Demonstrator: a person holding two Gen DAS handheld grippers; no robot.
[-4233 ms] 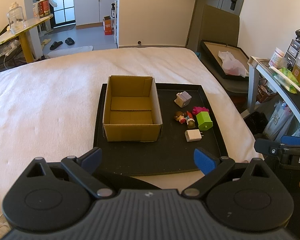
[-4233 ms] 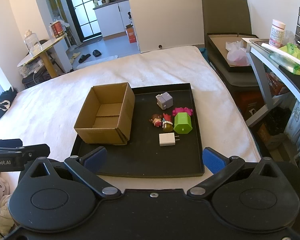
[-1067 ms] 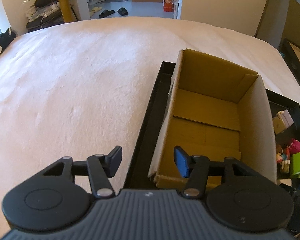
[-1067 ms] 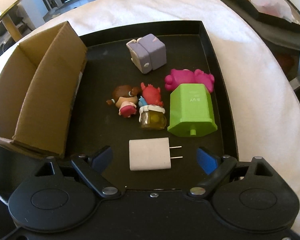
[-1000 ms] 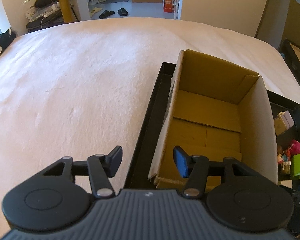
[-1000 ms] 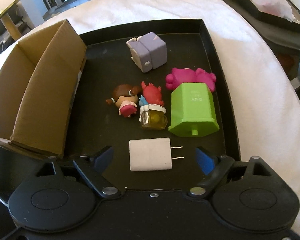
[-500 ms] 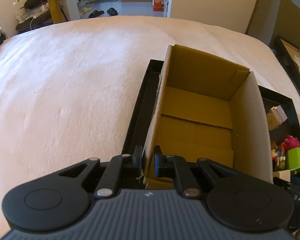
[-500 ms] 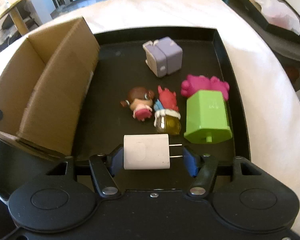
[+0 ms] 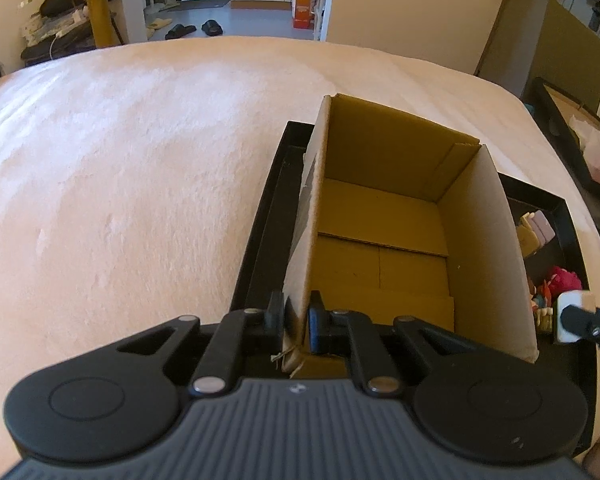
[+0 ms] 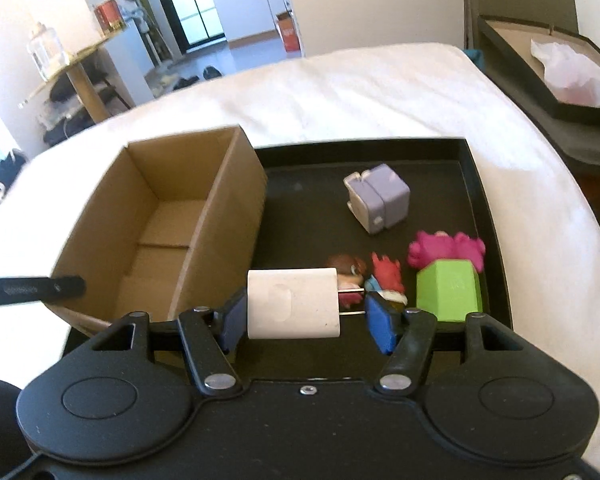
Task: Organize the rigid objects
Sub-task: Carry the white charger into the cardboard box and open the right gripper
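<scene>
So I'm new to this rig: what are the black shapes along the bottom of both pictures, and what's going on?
Each picture comes from a fisheye camera on a handheld two-finger tool, looking forward along its fingers; a person holds one in each hand. The left tool is clamped on the near wall of the empty cardboard box. The right tool holds a white charger end to end, lifted above the black tray. On the tray, beside the box, lie a purple cube, a pink toy, a green block and small figurines. The tray rests on a white blanket.
</scene>
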